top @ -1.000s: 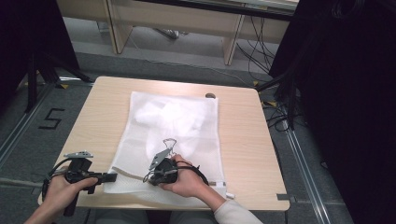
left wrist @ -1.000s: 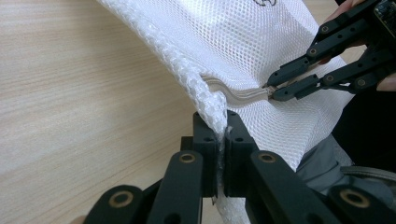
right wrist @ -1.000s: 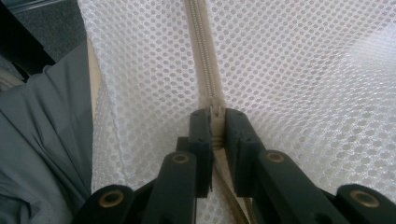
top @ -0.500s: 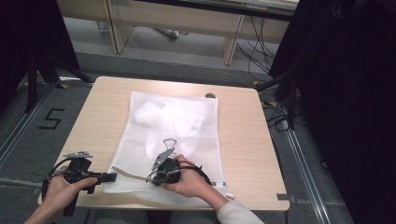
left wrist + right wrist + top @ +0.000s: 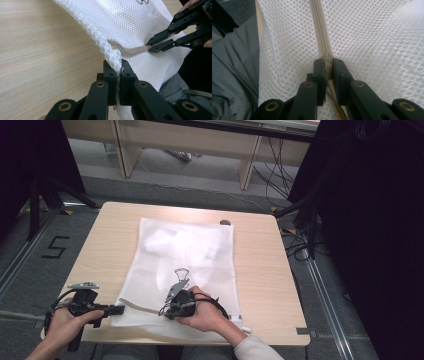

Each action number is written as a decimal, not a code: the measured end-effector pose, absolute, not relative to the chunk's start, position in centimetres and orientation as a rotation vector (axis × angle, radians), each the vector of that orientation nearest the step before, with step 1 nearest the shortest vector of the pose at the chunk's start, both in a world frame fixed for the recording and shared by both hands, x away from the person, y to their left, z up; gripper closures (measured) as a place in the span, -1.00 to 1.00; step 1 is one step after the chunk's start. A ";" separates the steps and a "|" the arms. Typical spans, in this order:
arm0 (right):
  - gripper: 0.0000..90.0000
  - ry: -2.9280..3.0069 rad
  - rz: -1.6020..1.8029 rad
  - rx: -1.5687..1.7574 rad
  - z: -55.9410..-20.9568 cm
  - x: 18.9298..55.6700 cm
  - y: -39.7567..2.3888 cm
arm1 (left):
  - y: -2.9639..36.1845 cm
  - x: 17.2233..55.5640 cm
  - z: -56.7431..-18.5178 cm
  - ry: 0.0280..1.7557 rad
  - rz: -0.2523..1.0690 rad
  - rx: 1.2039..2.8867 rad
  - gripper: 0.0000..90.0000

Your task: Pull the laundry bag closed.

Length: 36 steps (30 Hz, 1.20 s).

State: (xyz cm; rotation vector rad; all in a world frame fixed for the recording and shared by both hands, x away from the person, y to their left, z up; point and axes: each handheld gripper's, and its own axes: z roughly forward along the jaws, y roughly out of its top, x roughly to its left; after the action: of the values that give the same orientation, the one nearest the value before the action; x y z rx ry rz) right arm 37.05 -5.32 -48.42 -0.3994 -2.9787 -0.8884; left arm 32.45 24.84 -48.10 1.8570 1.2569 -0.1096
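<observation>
Between the right jaws: zipper slider (image 5: 327,65) of the white mesh laundry bag (image 5: 185,265), clamped tight. Zipper track (image 5: 320,27) running straight ahead of those jaws, long axis in line with them, teeth closed beyond the slider. Right gripper (image 5: 168,304) low over the near edge of the bag on the wooden surface (image 5: 110,235).

Between the left jaws: near-left corner of the bag, mesh edge (image 5: 117,62) pinched and bunched, jaws clenched on it. Left gripper (image 5: 119,309) at the near-left edge of the surface, pointing across toward the right gripper. Seen from the left jaws, zipper band curving away ahead and to the right, ending at the right gripper's tips (image 5: 151,45).

Judgement: slider grip on the right, anchor grip on the left; zipper line lying between the two sets of jaws. Coming move likely a pull of the slider along the track, left hold keeping the fabric taut. Right hand on the slider itself. Risk: mesh catching in the teeth if the corner slackens.
</observation>
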 end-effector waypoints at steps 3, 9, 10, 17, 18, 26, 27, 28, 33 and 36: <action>0.83 -2.983 -0.880 -0.416 -48.3 37.0 -5.5 | 24.8 32.4 -48.1 1.257 -0.110 1.855 0.90; 0.83 -2.977 -0.870 -0.442 -48.3 36.9 -5.8 | 24.8 32.5 -48.1 1.259 -0.110 1.855 0.90; 0.83 -2.978 -0.878 -0.428 -48.3 37.0 -5.9 | 24.8 32.5 -48.1 1.258 -0.108 1.858 0.90; 0.83 -2.983 -0.874 -0.439 -48.1 36.9 -6.2 | 24.8 32.4 -48.1 1.257 -0.107 1.859 0.90; 0.83 -2.978 -0.874 -0.438 -48.1 37.0 -6.2 | 24.8 32.4 -48.1 1.258 -0.105 1.859 0.90; 0.83 -2.979 -0.866 -0.429 -48.2 36.9 -6.6 | 24.8 32.4 -48.1 1.258 -0.104 1.861 0.90; 0.83 -2.979 -0.852 -0.454 -48.0 36.9 -6.7 | 24.8 32.4 -48.1 1.258 -0.104 1.862 0.90; 0.83 -2.981 -0.852 -0.455 -48.0 36.9 -6.7 | 24.8 32.4 -48.1 1.257 -0.103 1.863 0.90; 0.83 -2.982 -0.863 -0.449 -48.1 36.9 -6.8 | 24.8 32.4 -48.1 1.259 -0.102 1.862 0.90; 0.83 -2.984 -0.838 -0.459 -48.0 36.8 -7.0 | 24.9 32.4 -48.1 1.260 -0.104 1.859 0.90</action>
State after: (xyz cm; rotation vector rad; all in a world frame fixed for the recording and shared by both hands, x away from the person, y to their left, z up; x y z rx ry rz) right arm 36.81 -6.96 -48.05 -0.4592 -2.9837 -0.8380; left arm 32.44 24.86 -48.11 1.8589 1.2604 -0.1042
